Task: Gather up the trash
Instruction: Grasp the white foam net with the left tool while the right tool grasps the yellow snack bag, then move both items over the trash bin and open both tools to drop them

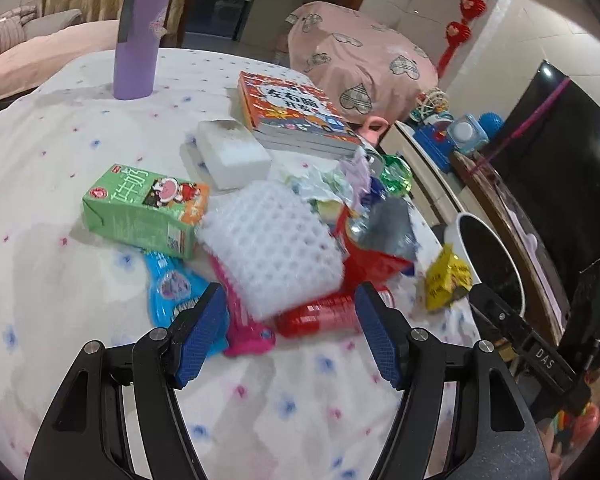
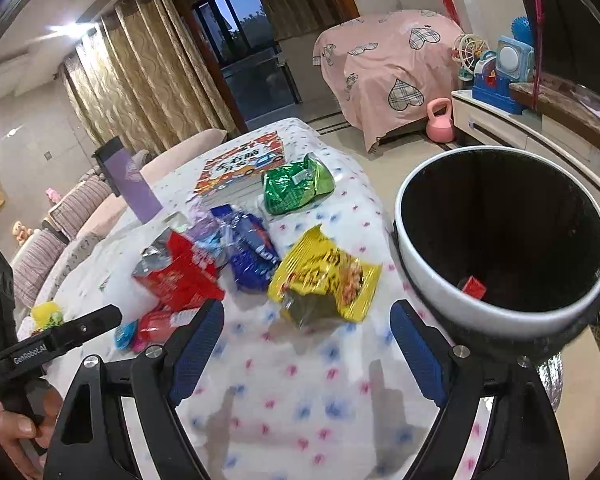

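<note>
Trash lies piled on the flowered tablecloth [image 1: 60, 280]. My left gripper [image 1: 290, 314] is open just in front of a white foam net [image 1: 268, 248], a pink wrapper [image 1: 244, 328] and a red wrapper [image 1: 320, 316]; its pads touch none of them. A green milk carton [image 1: 140, 208] and a blue wrapper [image 1: 172, 284] lie to the left. My right gripper [image 2: 308, 332] is open, close before a yellow snack packet [image 2: 328, 276]. The round bin [image 2: 420, 272], white-rimmed and dark inside, stands at the table's right edge with a red scrap [image 2: 474, 286] in it.
A red bag [image 2: 180, 272], a blue wrapper [image 2: 248, 248] and a green wrapper [image 2: 296, 184] lie further back. A purple bottle [image 1: 140, 32], a stack of books [image 1: 296, 116] and a white foam block [image 1: 232, 152] stand behind the pile. A hand [image 2: 16, 424] holds the left gripper.
</note>
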{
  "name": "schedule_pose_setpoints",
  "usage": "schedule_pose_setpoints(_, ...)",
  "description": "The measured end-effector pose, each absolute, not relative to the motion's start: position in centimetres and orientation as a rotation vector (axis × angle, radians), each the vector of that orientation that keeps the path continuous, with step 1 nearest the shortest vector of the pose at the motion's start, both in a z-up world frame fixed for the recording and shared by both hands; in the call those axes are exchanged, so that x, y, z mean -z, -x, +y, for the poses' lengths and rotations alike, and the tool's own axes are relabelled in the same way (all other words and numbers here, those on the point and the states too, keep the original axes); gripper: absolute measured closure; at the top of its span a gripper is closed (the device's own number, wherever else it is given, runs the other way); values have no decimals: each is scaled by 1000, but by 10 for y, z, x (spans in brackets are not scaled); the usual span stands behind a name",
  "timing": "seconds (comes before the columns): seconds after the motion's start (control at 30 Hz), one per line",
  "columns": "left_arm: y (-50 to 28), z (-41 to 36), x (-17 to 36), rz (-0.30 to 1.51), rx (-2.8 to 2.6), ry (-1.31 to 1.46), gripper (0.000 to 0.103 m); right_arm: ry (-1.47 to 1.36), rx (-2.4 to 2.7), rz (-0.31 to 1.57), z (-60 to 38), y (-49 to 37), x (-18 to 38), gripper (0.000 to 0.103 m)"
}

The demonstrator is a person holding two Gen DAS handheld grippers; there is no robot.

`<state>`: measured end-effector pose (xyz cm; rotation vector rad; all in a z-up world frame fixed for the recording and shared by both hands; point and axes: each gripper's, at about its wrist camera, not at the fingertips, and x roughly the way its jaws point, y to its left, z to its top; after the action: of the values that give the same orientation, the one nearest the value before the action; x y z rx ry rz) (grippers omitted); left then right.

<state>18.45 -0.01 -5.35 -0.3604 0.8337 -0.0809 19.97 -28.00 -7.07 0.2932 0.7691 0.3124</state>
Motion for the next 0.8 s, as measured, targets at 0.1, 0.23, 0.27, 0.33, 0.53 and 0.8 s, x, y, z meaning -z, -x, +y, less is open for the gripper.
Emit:
schedule_pose_setpoints(0.1, -191, 1, 56, 837, 83, 374, 41, -289, -306, 778, -280, -211, 75, 22)
schedule_pose_setpoints(0.23, -198, 1, 59, 842, 86, 362, 72, -270, -307, 810, -275, -226, 85, 51)
schedule_pose_setpoints(0.27, -198, 2, 59, 841, 87, 358, 79, -269, -314, 822, -274, -228, 88, 59)
schedule_pose_setpoints(0.33, -195, 2, 57, 830, 95, 359, 88, -264, -311, 825, -272, -228, 90, 92)
schedule_pose_setpoints(0.53, -179, 0, 39, 779, 121, 346, 90, -277, -315, 790, -282, -212, 79, 97)
schedule_pose_setpoints(0.8, -158, -25, 12, 725, 202, 324, 90, -322, -310, 726, -305, -188, 56, 97)
